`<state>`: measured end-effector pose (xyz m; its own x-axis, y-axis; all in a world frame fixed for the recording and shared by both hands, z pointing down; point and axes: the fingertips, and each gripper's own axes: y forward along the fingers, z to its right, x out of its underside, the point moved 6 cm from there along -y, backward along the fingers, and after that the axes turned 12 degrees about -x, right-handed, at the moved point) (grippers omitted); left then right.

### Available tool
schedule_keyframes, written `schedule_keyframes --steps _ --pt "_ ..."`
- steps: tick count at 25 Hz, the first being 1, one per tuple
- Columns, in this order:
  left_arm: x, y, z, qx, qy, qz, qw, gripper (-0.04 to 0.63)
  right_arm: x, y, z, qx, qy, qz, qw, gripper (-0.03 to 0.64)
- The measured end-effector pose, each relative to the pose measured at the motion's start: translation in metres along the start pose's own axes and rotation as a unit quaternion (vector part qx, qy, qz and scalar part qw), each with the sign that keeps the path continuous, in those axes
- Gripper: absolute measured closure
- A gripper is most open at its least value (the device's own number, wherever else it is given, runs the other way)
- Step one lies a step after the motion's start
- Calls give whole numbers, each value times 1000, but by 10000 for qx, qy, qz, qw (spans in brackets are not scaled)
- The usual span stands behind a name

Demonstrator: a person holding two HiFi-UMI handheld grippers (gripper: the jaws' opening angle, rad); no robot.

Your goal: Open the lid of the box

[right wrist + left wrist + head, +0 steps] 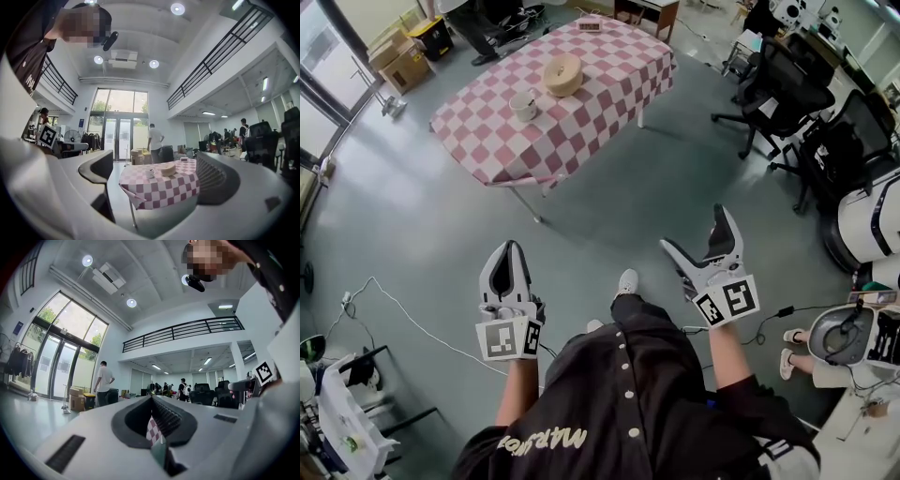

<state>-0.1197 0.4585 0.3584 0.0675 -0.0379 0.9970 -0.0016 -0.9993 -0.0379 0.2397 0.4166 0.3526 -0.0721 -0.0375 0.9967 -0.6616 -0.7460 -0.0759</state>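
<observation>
Across the grey floor [441, 216] the checked tabletop [609, 66] stands well ahead of me, its round box [562, 74] apparently lidded and untouched, my left tongs [511, 247] together, right tongs [694, 228] spread empty.

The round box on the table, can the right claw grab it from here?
Probably not yet. The right claw is open and empty, but bare floor separates it from the table holding the round box. Nothing blocks the way; the person must step closer.
</observation>
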Motion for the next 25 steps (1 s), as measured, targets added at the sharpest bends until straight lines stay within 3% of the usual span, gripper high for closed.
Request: schedule_keyframes --steps 20,25 --pt "-8 158 45 -298 39 199 9993 588 -12 110 145 -397 -147 126 9990 80" --pt "2 181 67 -357 -12 174 9992 588 -5 126 170 -703 -150 175 9973 81"
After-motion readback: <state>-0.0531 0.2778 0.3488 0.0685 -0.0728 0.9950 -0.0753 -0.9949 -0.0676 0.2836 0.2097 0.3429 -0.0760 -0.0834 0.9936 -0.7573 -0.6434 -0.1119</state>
